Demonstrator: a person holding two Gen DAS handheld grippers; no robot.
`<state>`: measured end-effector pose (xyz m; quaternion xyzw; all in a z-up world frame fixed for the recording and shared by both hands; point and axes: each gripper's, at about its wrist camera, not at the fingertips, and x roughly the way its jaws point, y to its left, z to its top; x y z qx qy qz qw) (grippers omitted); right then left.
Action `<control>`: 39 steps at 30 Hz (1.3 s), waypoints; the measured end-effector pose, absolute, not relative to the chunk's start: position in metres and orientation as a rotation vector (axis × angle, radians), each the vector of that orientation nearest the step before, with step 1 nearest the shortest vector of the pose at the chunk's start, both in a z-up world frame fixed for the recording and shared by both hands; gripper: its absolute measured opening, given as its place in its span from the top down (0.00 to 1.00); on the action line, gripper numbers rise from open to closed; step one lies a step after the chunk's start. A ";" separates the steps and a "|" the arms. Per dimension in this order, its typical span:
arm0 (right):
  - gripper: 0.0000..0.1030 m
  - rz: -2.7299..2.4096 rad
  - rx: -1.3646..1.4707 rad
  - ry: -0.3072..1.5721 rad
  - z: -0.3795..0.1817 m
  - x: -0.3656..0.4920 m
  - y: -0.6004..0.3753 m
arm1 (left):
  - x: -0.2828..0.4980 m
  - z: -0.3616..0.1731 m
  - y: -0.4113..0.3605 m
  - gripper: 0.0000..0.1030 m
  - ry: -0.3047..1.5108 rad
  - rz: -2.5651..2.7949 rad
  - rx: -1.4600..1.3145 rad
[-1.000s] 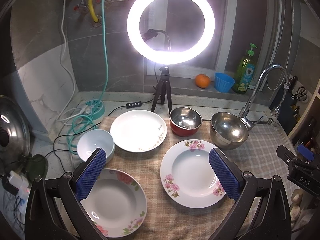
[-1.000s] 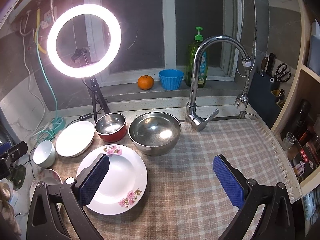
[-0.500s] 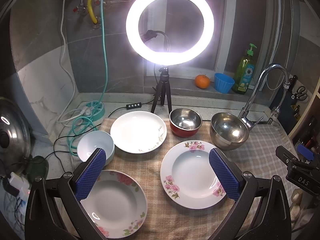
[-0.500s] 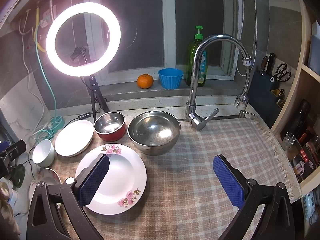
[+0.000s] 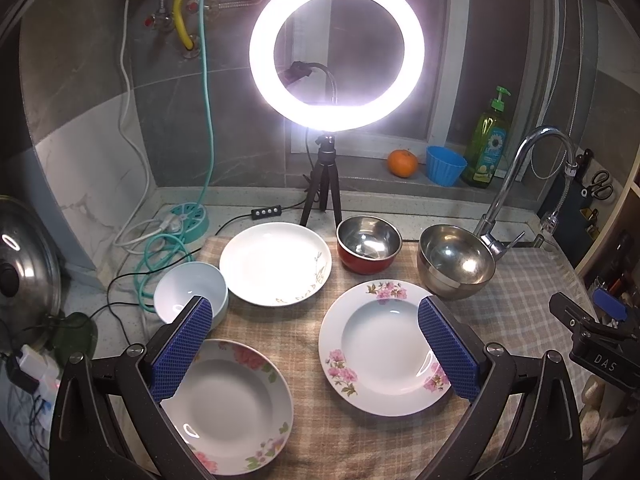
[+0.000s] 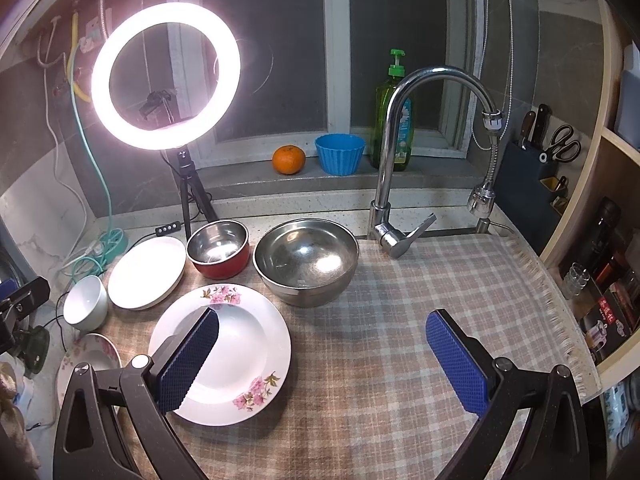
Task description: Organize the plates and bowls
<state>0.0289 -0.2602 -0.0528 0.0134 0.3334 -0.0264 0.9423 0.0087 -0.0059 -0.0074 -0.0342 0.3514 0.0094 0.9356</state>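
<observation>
Both grippers wide open, empty. Take your left gripper [image 5: 316,344] to the plate [image 5: 224,404] at 7 o'clock; grip the rim squarely.

A checked cloth [image 6: 420,320] covers the table [image 5: 240,210]. On the cloth: three plates [image 5: 380,344], a red bowl [image 5: 368,244], a steel bowl [image 5: 456,266].

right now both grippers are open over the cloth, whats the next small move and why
Probably lower the left gripper toward the pink-flowered plate; its open jaws hold nothing, and that plate lies apart from the other floral plate, unstacked.
</observation>
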 end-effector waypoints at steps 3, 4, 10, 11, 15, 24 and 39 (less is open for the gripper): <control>0.00 -0.054 0.027 0.680 -0.053 0.028 -0.259 | 0.009 -0.007 -0.007 0.01 0.716 0.019 -0.068; 0.00 -0.055 0.026 0.679 -0.053 0.028 -0.259 | 0.009 -0.007 -0.007 0.01 0.717 0.018 -0.070; 0.00 -0.054 0.026 0.682 -0.052 0.029 -0.260 | 0.008 -0.006 -0.008 0.01 0.716 0.017 -0.070; 0.00 -0.054 0.025 0.683 -0.053 0.027 -0.260 | 0.007 -0.005 -0.010 0.01 0.715 0.016 -0.068; 0.00 -0.054 0.024 0.683 -0.053 0.027 -0.259 | 0.006 -0.004 -0.011 0.01 0.715 0.015 -0.068; 0.00 -0.046 0.023 0.691 -0.055 0.026 -0.257 | 0.005 -0.003 -0.013 0.01 0.718 0.012 -0.068; 0.03 0.002 0.082 0.737 -0.071 0.036 -0.265 | 0.015 -0.027 0.001 0.07 0.797 -0.019 -0.118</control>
